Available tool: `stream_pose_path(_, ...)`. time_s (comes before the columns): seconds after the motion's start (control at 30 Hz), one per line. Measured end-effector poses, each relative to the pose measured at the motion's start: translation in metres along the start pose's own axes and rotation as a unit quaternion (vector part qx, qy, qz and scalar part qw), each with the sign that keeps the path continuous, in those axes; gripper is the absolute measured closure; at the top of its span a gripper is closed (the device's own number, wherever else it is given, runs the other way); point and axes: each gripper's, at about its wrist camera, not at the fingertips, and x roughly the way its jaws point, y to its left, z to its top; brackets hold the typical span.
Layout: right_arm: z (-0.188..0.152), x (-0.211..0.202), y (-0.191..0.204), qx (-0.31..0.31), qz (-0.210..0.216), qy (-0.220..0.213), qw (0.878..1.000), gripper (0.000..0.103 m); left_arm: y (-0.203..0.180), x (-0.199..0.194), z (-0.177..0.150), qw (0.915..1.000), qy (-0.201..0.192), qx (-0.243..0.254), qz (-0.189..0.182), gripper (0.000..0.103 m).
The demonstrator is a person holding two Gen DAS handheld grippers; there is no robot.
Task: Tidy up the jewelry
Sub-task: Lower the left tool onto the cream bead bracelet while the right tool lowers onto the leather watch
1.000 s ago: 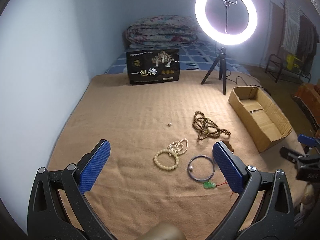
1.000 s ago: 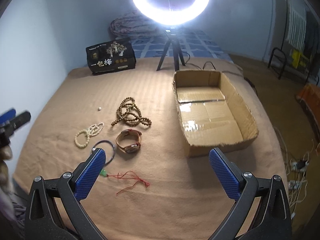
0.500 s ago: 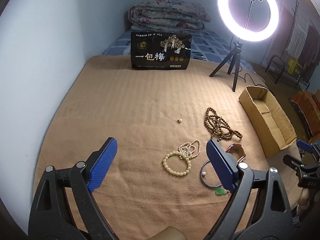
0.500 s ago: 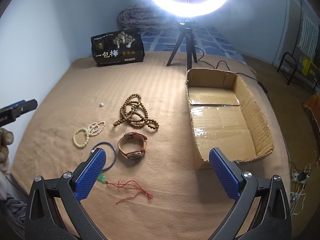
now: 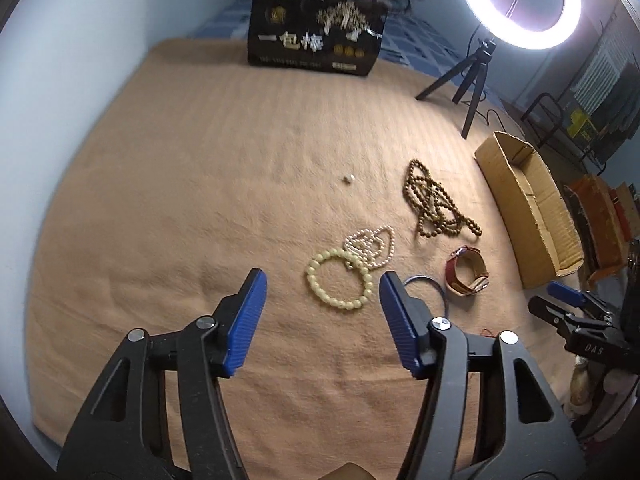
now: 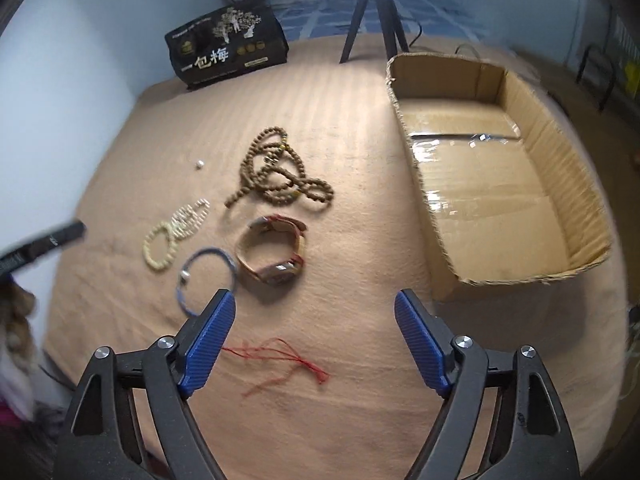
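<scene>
Jewelry lies on a tan blanket (image 5: 160, 200): a cream bead bracelet (image 5: 320, 294), a pearl strand (image 5: 374, 246), a brown bead necklace (image 5: 434, 208), a brown-strapped watch (image 5: 468, 276), a blue bangle (image 6: 206, 280), a red string (image 6: 280, 360) and a loose pearl (image 5: 349, 178). My left gripper (image 5: 322, 278) hovers just short of the cream bracelet. Its jaws are closing and the pads touch nothing. My right gripper (image 6: 314, 296) hangs near the watch (image 6: 272, 252) and bangle, jaws closing with nothing between them.
An open cardboard box (image 6: 404, 120) sits right of the jewelry. A black printed package (image 5: 316, 36) and a ring light on a tripod (image 5: 476, 80) stand at the back. A wall runs along the left. A person's hand (image 6: 16, 308) shows at the left edge.
Both grippers have sunk toward the blanket and tilted further down, so the jewelry looks larger. Both pairs of jaws have narrowed, the left more than the right.
</scene>
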Motion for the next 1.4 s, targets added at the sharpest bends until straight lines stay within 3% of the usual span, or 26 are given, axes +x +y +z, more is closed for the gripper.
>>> stream_pose_path(0.1,0.009,0.006,0.006,-0.005,0.001,0.007,1.0,0.037,0.001,0.018,0.002,0.9996,0.022,-0.013,-0.01,0.052)
stream_pose_path(0.47,0.032,0.047,0.013,-0.038,-0.025,0.048,0.998,0.047,0.026,0.077,0.008,0.993,0.087,-0.077,-0.02,0.062)
stream_pose_path(0.63,0.038,0.058,0.004,-0.02,-0.021,0.059,0.998,0.048,0.022,0.091,0.014,0.9936,0.089,-0.069,-0.008,0.066)
stream_pose_path(0.77,0.038,0.064,0.006,-0.024,-0.018,0.067,0.997,0.056,0.02,0.101,0.013,0.9937,0.095,-0.058,0.011,0.075)
stream_pose_path(1.03,0.037,0.077,0.011,-0.039,-0.033,0.073,0.996,0.057,0.002,0.112,0.004,0.9943,0.089,-0.005,0.059,0.078)
stream_pose_path(1.27,0.042,0.092,0.014,-0.043,-0.04,0.079,0.995,0.068,-0.006,0.118,0.01,0.9948,0.076,-0.003,0.067,0.095)
stream_pose_path(1.4,0.045,0.1,0.015,-0.049,-0.047,0.081,0.994,0.084,-0.004,0.115,0.012,0.9953,0.073,-0.008,0.063,0.095)
